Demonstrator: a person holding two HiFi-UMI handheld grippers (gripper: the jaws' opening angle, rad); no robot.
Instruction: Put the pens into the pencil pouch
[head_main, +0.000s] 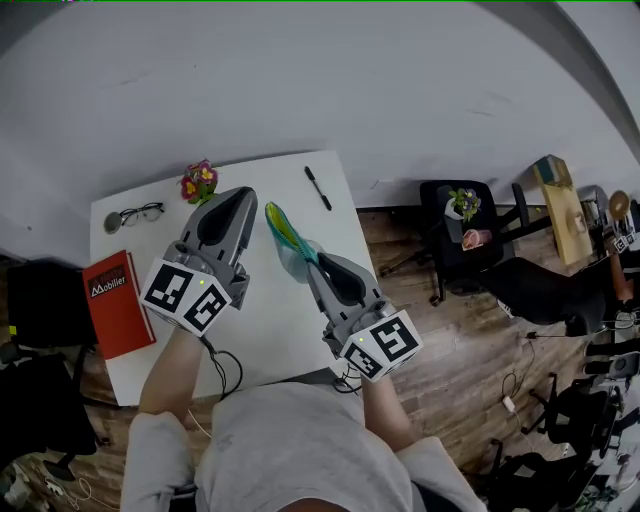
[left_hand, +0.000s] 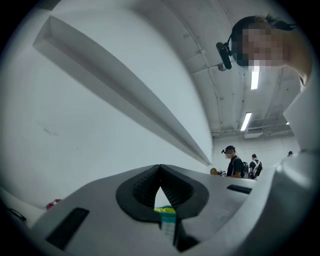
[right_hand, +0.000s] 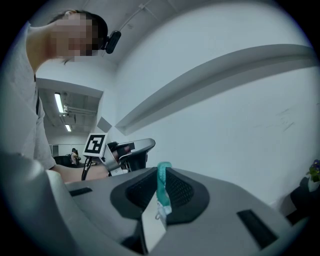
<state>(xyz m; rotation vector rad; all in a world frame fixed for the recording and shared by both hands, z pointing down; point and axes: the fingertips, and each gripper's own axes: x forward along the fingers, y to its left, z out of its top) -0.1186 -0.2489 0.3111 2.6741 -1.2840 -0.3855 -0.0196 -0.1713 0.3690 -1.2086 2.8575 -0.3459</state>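
Observation:
A teal and yellow pencil pouch (head_main: 283, 232) hangs above the white table (head_main: 285, 325). My right gripper (head_main: 312, 258) is shut on its lower edge. In the right gripper view the teal edge of the pouch (right_hand: 162, 185) stands pinched between the pads, with a white tag below it. My left gripper (head_main: 243, 193) is just left of the pouch's top end. Its tips (left_hand: 160, 167) meet, and a small yellow-green piece (left_hand: 165, 210) with a pale strip sits in the gap behind them; I cannot tell what it is. A black pen (head_main: 318, 188) lies on the table's far right part.
Glasses (head_main: 135, 215) and a small pot of flowers (head_main: 199, 181) sit at the table's far left. A red book (head_main: 117, 303) lies on its left edge. A black chair (head_main: 455, 235) stands on the wooden floor to the right. Cables (head_main: 225, 372) trail off the near edge.

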